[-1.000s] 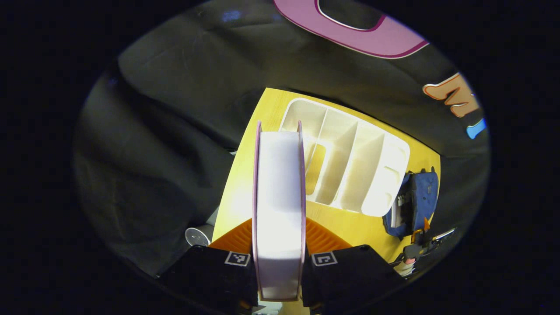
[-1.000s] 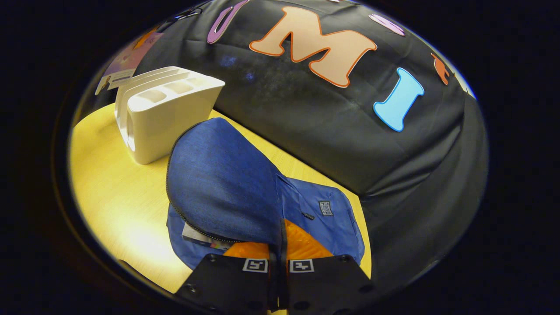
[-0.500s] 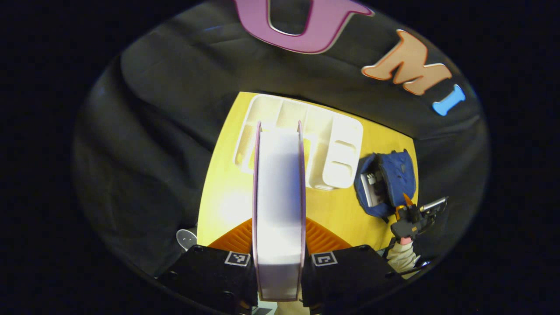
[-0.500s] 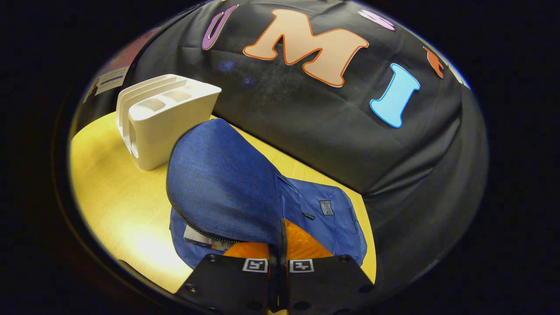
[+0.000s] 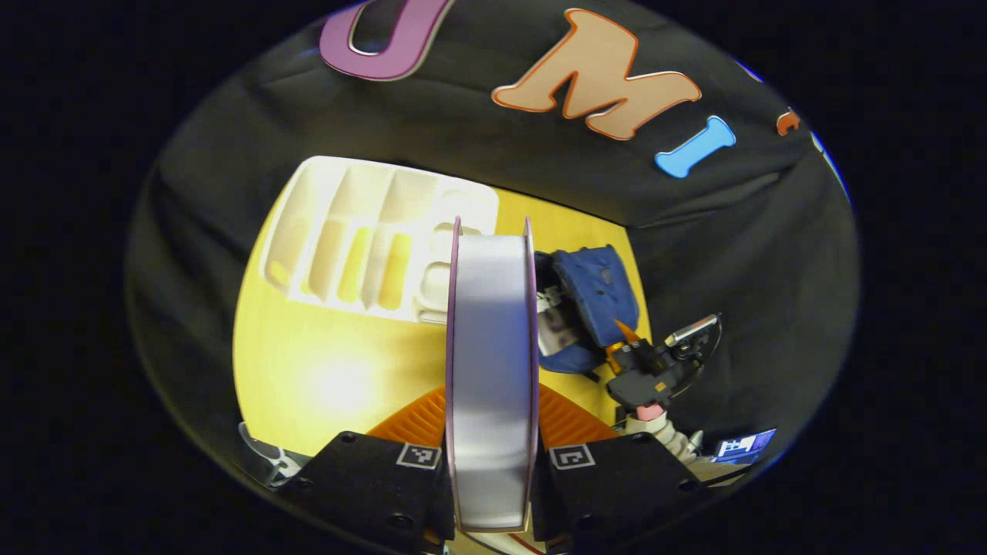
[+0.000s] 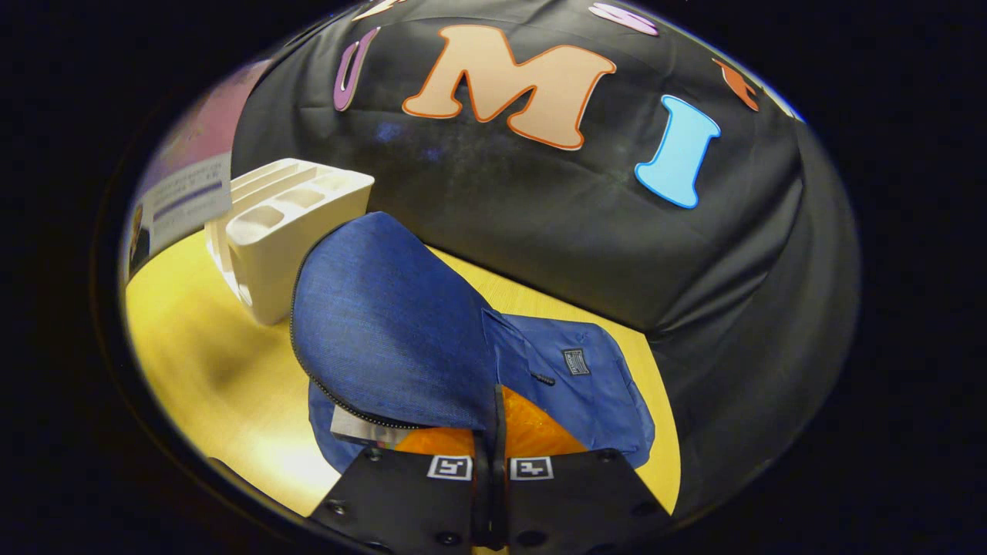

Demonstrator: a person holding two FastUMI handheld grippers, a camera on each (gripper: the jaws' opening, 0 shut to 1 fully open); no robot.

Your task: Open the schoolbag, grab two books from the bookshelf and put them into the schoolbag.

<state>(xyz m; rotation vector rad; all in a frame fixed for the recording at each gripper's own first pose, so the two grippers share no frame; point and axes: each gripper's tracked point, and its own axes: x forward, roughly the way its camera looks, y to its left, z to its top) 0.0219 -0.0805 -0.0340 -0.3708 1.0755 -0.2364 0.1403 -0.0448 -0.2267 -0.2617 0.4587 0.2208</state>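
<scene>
Squarely between fingers (image 5: 569,420), book (image 5: 491,370)

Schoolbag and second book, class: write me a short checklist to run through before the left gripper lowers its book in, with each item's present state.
1. Left gripper clamped on the book: ok.
2. Right gripper pinching the flap up: ok.
3. Schoolbag mouth open: ok.
4. First book inside the schoolbag: ok.
5. Bookshelf slots emptied: ok.
6. Room left for the second book: cannot tell.
</scene>
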